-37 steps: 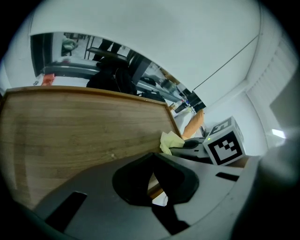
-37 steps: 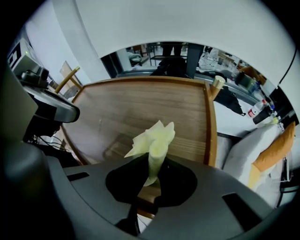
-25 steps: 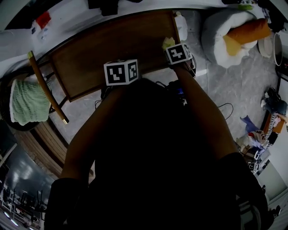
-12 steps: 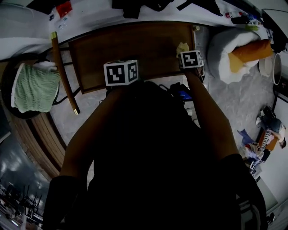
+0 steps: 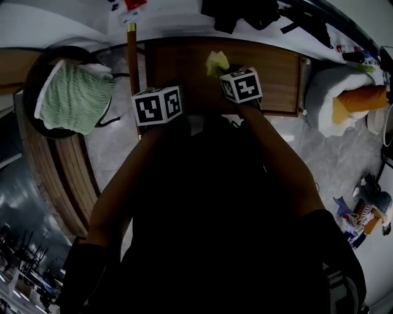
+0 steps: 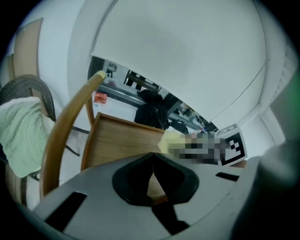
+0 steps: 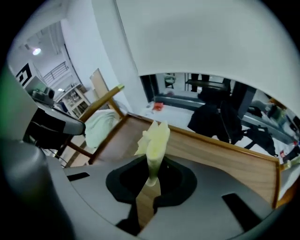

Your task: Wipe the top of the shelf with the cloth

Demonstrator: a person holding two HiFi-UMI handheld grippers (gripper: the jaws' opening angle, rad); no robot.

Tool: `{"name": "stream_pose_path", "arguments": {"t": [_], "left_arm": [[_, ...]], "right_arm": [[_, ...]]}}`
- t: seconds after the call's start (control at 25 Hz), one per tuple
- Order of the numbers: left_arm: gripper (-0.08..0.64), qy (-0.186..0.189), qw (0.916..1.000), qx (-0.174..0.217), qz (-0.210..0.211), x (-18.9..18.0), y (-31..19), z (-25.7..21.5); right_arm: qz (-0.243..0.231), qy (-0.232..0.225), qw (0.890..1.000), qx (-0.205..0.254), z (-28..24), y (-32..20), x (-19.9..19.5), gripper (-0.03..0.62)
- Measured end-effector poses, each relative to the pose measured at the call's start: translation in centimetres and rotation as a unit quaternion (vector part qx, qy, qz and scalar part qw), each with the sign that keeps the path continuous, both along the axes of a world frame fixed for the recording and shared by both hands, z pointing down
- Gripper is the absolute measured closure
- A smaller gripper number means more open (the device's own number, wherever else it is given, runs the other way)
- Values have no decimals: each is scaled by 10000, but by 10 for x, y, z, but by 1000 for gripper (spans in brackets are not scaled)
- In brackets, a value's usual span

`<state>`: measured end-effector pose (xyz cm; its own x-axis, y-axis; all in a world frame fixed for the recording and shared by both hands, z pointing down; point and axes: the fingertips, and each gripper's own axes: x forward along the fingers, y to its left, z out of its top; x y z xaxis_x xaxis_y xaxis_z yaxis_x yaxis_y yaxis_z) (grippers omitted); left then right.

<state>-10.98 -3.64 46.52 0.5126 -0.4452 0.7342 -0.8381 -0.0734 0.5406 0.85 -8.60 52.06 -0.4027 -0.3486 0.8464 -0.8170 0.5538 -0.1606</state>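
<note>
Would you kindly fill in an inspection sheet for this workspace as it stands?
Surface: wooden shelf top, bare apart from the cloth.
Job's things: yellow cloth, bunched, sticking up out of the right jaws.
Clutter: nothing seen on the shelf.
Grippers: right gripper shut on the cloth; left gripper shut, empty.
Cables: nothing seen.
Surroundings: green towel on a chair at left; white beanbag at right; dark clothing beyond the shelf.

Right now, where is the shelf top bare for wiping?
The shelf is bare right of the cloth to its corner, and left of it toward the chair rail. The near edge is crowded by the left gripper and right gripper.
</note>
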Motion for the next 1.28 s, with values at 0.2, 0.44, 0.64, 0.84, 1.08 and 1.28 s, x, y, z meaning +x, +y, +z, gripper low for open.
{"name": "stream_pose_path", "arguments": {"t": [0.2,0.44,0.64,0.84,1.08,1.28], "left_arm": [[549,-5,9996,52,-287,-48,-9,-9],[549,-134,9996,34,-256,-73,-10,-10],[549,-269,9991,-10,-321,-88,-10,-6],[549,-384,9985,-104,-384,-98,-11,1],[549,-616,9968,-144,-488,-109,-11,8],[549,-813,9952,-159,-528,-107,-14,16]], "right_arm": [[-433,-642,9967,-254,9,11,-99,548],[-754,-1012,9916,-299,20,12,-173,548],[-1024,-918,9888,-575,48,21,-198,548],[-1053,-919,9862,-886,68,28,-215,548],[-1044,-819,9863,-977,79,36,-220,548],[-1076,-778,9860,-1013,78,34,-217,547]]}}
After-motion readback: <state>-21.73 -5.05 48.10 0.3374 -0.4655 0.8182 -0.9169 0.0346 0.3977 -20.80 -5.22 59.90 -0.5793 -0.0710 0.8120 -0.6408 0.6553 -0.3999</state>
